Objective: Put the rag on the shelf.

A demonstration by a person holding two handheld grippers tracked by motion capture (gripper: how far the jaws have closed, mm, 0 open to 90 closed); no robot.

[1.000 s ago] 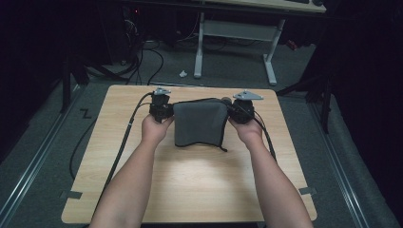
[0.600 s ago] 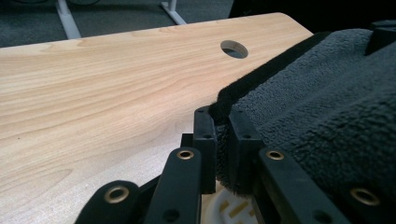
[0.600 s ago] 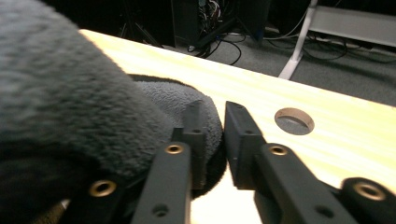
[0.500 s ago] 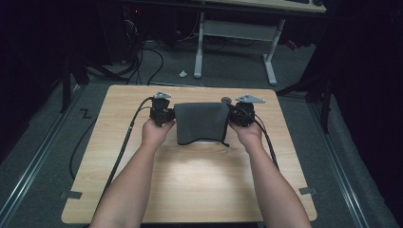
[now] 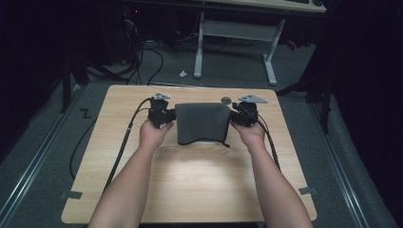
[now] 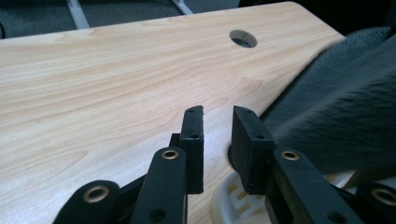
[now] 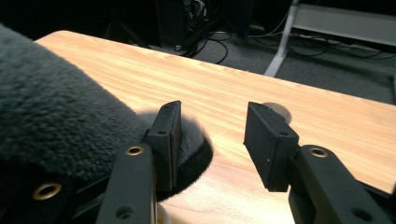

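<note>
Item: dark grey cloth, draped over a white slotted object at the upper centre of the high view, on the wooden table. The cloth's lower hem hangs loose, with a thin edge trailing at its lower right.

Left gripper: at the cloth's left edge. In the left gripper view the 2 jaws stand a narrow gap apart with nothing between them; the cloth lies just beside the right-hand jaw at the right of that frame.

Right gripper: at the cloth's right edge. In the right gripper view the jaws stand wide, nothing held; a fold of cloth bulges against the left-hand jaw at lower left.

Risks, as judged:
- Neither gripper has a hold, so the cloth may slide off its support if either jaw nudges it sideways.
- A jaw closing now could catch only pile or a thin fold, which would slip free on lifting.
- Uneven pull from the 2 sides could drag the white object along the table.
</note>
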